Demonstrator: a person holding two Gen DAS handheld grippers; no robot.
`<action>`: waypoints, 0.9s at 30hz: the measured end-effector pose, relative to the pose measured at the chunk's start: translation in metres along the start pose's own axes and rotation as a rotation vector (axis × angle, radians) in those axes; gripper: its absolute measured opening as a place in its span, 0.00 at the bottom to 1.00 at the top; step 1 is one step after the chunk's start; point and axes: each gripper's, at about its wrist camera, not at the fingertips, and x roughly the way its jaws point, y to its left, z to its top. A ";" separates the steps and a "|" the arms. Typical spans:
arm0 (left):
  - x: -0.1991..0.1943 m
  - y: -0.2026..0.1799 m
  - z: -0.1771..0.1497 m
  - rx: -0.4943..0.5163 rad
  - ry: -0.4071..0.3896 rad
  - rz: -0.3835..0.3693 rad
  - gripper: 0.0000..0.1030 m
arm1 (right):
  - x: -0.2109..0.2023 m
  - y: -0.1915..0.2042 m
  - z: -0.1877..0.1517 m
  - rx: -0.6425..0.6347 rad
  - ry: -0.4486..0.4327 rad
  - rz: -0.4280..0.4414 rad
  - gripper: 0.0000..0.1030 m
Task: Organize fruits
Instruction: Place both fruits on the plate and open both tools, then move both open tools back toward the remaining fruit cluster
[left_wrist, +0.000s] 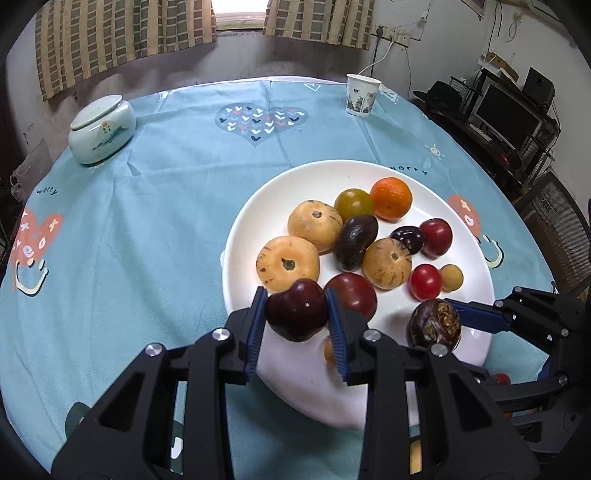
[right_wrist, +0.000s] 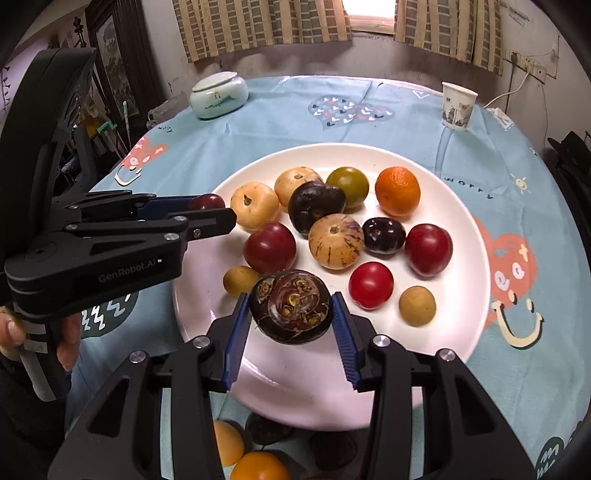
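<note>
Between left gripper (left_wrist: 297, 314) pads: dark red plum (left_wrist: 297, 312), clamped. Between right gripper (right_wrist: 291, 314) pads: brown water chestnut (right_wrist: 291, 307), clamped. Beneath both: white plate (right_wrist: 458, 229).

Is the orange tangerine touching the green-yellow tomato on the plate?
Apart. The right wrist view shows bare white plate between the tangerine and the green-yellow tomato.

Fruits lie on plate (left_wrist: 240, 236); jar (left_wrist: 100, 129) far left, cup (left_wrist: 361, 95) behind.
</note>
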 end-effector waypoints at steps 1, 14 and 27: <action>0.002 0.000 0.000 -0.001 0.003 -0.001 0.32 | 0.001 0.000 0.000 0.002 0.001 0.000 0.43; -0.059 -0.007 -0.011 -0.011 -0.140 -0.001 0.72 | -0.046 -0.012 -0.007 0.045 -0.072 -0.063 0.68; -0.095 -0.046 -0.118 0.027 -0.066 -0.090 0.93 | -0.107 -0.044 -0.109 0.246 -0.083 -0.108 0.76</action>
